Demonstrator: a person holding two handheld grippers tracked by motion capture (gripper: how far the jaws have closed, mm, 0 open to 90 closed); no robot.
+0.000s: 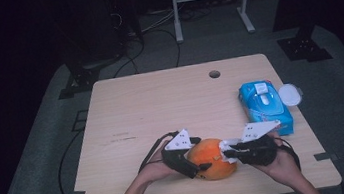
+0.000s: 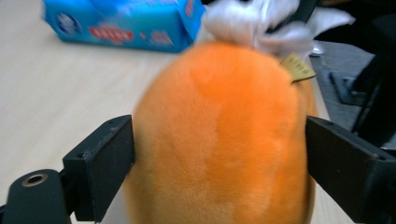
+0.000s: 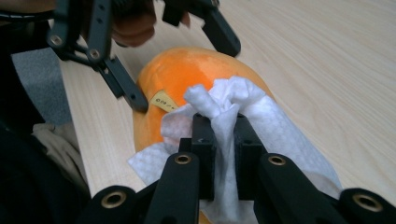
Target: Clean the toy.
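Wipes pack (image 1: 265, 106) (lid (image 1: 290, 94) beside) blocks the table's (image 1: 161, 103) right; left lies open.

An orange plush fruit (image 1: 212, 158), oval and fuzzy, lies on its side near the front edge of the bench (image 1: 161, 103), a little right of the middle. A small yellow tag (image 3: 164, 101) is sewn to its skin close to one end. A white wet wipe (image 3: 243, 116), crumpled and bunched into a peak, is draped over that same end of the fruit, its loose thin sheet spreading down the side onto the wood.
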